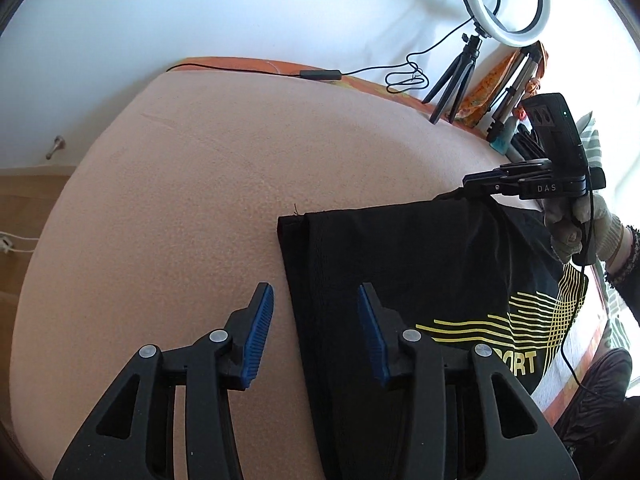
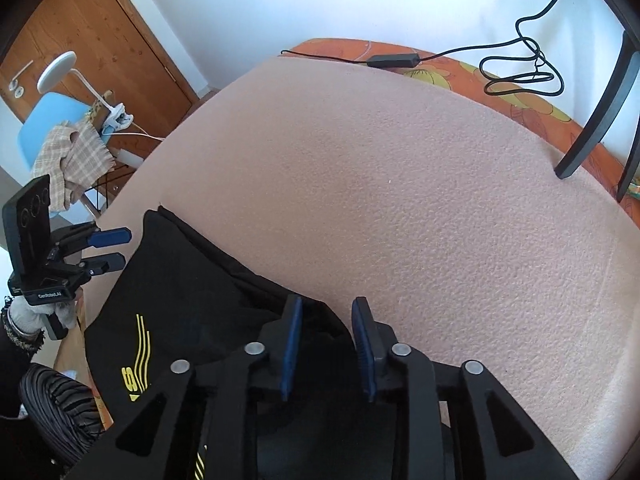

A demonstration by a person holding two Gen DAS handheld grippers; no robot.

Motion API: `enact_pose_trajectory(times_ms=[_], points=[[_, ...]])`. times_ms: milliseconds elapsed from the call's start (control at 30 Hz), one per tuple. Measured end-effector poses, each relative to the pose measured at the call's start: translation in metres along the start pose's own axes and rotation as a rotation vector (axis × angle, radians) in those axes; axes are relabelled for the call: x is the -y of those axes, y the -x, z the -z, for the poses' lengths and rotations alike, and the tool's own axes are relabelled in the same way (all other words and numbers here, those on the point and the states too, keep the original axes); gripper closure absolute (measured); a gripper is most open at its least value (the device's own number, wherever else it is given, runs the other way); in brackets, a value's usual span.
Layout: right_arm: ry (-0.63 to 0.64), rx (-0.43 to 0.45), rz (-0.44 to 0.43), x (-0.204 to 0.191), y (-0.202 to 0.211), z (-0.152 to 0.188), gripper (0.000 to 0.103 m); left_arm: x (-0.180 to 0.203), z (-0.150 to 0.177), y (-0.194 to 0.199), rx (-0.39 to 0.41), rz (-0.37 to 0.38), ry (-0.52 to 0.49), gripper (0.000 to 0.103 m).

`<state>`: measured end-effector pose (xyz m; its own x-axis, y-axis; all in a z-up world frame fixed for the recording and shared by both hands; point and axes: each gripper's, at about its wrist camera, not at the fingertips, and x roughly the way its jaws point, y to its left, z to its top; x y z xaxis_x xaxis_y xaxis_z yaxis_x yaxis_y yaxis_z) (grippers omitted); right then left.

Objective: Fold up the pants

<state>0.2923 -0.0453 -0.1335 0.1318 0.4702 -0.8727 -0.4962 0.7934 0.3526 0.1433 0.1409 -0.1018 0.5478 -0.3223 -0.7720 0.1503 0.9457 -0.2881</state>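
Two grippers worked black pants (image 1: 400, 264) lying folded on the pink surface (image 1: 200, 200), near its front edge. Left gripper (image 1: 316, 332) hung with jaws apart, straddling the pants' side edge, likely lined up to pinch it. Right gripper (image 2: 326, 348) had jaws part open over a far corner; a grip could not be told. Pants' long axis ran front-to-back, hem pointing toward the far edge.
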Motion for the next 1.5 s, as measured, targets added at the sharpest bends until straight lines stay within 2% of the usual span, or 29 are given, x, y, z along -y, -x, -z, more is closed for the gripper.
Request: enact_pose_trajectory(times_ms=[67,167,267,300,333,400,567,633,767,933,1067,1200,1233,1300,1400,1500], points=[[0.012,0.025,0.030,-0.006,0.012,0.002,0.065,-0.006,0.006,0.011,0.010,0.009,0.047,0.061],[0.028,0.061,-0.004,-0.021,0.030,0.007,0.064,-0.009,0.018,0.030,0.025,0.034,0.107,0.061],[0.081,0.083,-0.019,-0.047,0.040,0.010,0.063,-0.002,0.032,0.048,0.021,0.022,0.118,0.061],[0.093,0.082,-0.031,-0.055,0.040,0.011,0.060,0.001,0.038,0.053,0.018,0.026,0.125,0.061],[0.098,0.080,-0.043,-0.061,0.040,0.010,0.055,0.003,0.043,0.057,0.014,0.036,0.141,0.058],[0.103,0.068,-0.067,-0.075,0.038,0.010,0.052,0.006,0.054,0.062,0.001,0.058,0.187,0.053],[0.061,0.004,-0.072,-0.108,0.020,0.009,0.048,0.009,0.080,0.064,-0.045,0.053,0.266,0.052],[0.038,-0.021,-0.070,-0.121,0.012,0.007,0.043,0.009,0.088,0.060,-0.065,0.056,0.309,0.052],[0.019,-0.046,-0.035,-0.146,-0.004,-0.003,0.039,0.018,0.097,0.053,-0.081,0.056,0.319,0.052],[-0.022,-0.105,-0.020,-0.170,-0.037,-0.023,0.038,0.021,0.104,0.051,-0.038,0.041,0.344,0.052],[-0.037,-0.147,0.032,-0.186,-0.069,-0.036,0.038,0.013,0.110,0.053,0.010,0.075,0.403,0.052],[-0.065,-0.207,0.075,-0.194,-0.098,-0.045,0.038,0.016,0.110,0.052,0.031,0.081,0.361,0.057],[-0.059,-0.215,0.102,-0.198,-0.103,-0.047,0.038,0.017,0.110,0.052,0.029,0.091,0.354,0.065],[-0.058,-0.232,0.130,-0.203,-0.111,-0.051,0.038,0.020,0.109,0.049,0.023,0.130,0.353,0.073],[-0.043,-0.250,0.173,-0.211,-0.119,-0.055,0.034,0.030,0.104,0.048,0.029,0.162,0.307,0.079],[-0.012,-0.275,0.225,-0.219,-0.126,-0.057,0.031,0.041,0.099,0.049,0.037,0.163,0.260,0.081]])
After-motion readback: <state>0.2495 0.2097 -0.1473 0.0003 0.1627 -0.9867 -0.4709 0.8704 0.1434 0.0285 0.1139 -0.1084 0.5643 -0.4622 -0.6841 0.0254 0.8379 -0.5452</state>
